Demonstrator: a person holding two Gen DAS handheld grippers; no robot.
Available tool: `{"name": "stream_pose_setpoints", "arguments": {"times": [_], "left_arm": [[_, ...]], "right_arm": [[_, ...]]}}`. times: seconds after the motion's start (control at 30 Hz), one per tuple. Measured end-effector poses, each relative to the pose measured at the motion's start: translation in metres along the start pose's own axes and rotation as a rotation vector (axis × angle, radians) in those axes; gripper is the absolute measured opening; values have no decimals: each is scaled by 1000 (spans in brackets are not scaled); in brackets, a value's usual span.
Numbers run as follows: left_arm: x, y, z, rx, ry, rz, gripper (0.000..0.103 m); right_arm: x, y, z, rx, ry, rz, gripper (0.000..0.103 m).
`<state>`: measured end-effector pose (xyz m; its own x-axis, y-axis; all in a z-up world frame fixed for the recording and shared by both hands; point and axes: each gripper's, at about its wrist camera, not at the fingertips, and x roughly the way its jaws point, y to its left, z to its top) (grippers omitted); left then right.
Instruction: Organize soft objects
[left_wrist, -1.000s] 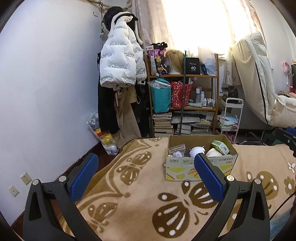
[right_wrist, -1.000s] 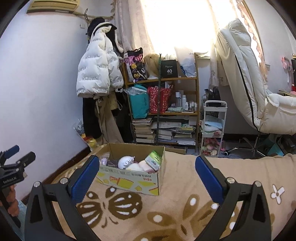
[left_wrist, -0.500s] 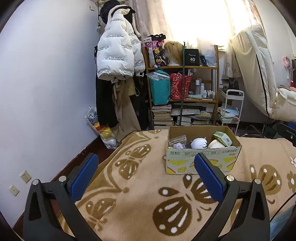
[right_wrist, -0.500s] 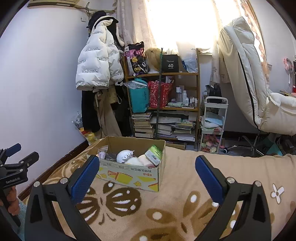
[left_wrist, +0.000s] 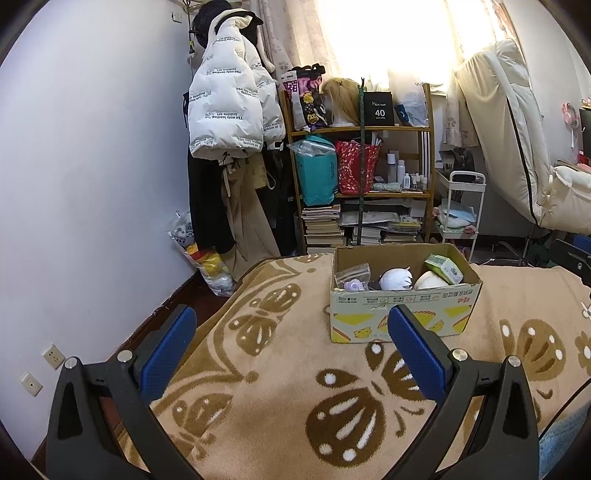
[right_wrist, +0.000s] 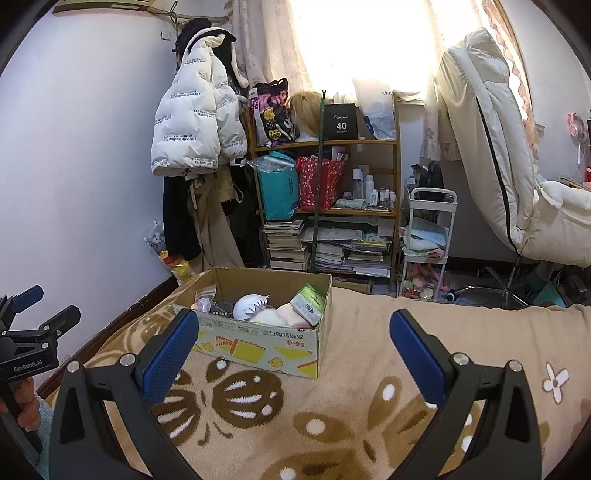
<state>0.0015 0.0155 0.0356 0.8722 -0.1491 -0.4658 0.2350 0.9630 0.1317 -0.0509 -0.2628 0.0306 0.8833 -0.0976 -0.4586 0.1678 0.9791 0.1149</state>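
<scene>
An open cardboard box (left_wrist: 406, 317) stands on a beige blanket with brown butterfly patterns (left_wrist: 280, 373). It holds a white plush (left_wrist: 395, 277), a cream soft item (left_wrist: 430, 281), a green tissue pack (left_wrist: 445, 267) and a small clear bag (left_wrist: 352, 273). The box also shows in the right wrist view (right_wrist: 258, 343). My left gripper (left_wrist: 291, 345) is open and empty, short of the box. My right gripper (right_wrist: 293, 347) is open and empty, in front of the box. The left gripper shows at the left edge of the right wrist view (right_wrist: 26, 343).
A wooden shelf (left_wrist: 358, 184) with bags and books stands beyond the bed. A white puffer jacket (left_wrist: 232, 110) hangs on the wall. A white cart (right_wrist: 428, 240) and a cream recliner chair (right_wrist: 517, 177) stand at the right. The blanket edge drops to the floor at left.
Both views have tilted down slightly and the box sits lower and a little nearer in frame. Both grippers stay open and empty.
</scene>
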Motion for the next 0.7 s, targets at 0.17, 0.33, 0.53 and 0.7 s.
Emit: {"name": "stream_pose_setpoints", "arguments": {"times": [0.17,0.33,0.53,0.7], "left_arm": [[0,0,0,-4,-2,9,102],[0,0,0,-2,-2,8,102],[0,-2,0,3,-7,14,102],[-3,-2,-1,-1,-15,10,102]], "right_arm": [[1,1,-1,2,1,0,103],[1,-1,-1,1,2,2,103],[2,0,-1,4,6,1,103],[4,-1,-4,10,7,-2,103]]}}
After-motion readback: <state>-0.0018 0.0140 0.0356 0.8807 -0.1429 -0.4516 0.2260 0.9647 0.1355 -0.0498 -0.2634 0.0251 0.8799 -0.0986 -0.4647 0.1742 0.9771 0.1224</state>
